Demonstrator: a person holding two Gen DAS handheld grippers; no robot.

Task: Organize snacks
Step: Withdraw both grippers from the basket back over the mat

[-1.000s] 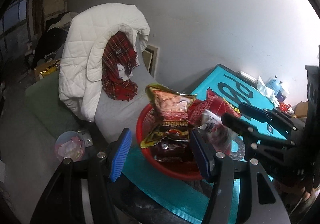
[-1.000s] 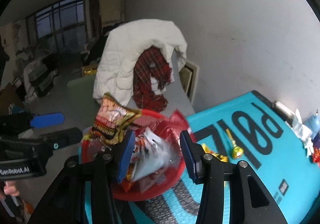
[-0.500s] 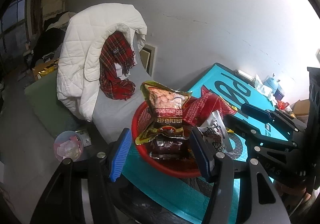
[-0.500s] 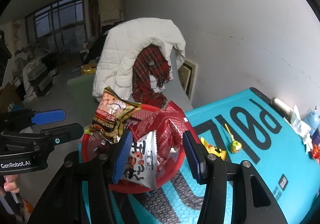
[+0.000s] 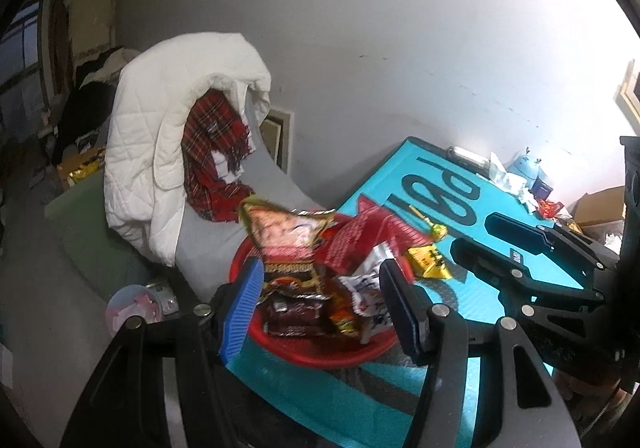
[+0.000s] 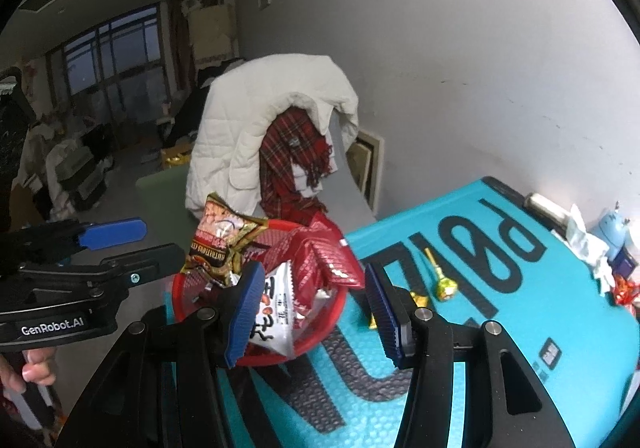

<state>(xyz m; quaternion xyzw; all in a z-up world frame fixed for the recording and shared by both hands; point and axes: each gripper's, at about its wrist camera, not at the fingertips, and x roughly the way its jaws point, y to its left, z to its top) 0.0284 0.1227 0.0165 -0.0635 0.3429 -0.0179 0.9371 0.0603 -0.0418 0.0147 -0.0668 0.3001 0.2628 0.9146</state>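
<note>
The red basket (image 5: 340, 358) sits at the near corner of the blue mat (image 6: 500, 348) on the counter, and it is piled high with snack bags. A gold and red bag (image 6: 224, 238) stands tall at the basket's 11 o'clock side. A dark red bag (image 6: 328, 256) leans at 1 o'clock. A white bag (image 6: 276, 312) sits at the front, at about 6 o'clock.

Some snacks are not in the basket yet. A small yellow packet (image 5: 426, 260) lies on the mat just beside the rim, at the basket's 3 o'clock. A gold-wrapped lollipop (image 6: 442, 282) lies a bit farther out the same way.

Both tools hang above the basket with nothing in them. The left hand-held gripper (image 5: 320, 308) has its blue pads apart, with only air between. The right hand-held gripper (image 6: 312, 316) is empty too, with its pads spread and not pressing on any bag.

The next job is likely to pick up the loose snacks. The right one is closest to them, so it should go. The yellow packet lies flat, so the pads should come down on its two long edges and pinch gently. The lollipop should be taken by its fat head, not the thin stick. The pile is tall and wobbly, so new snacks should go in low at the front, or the gold bag may tip out.
</note>
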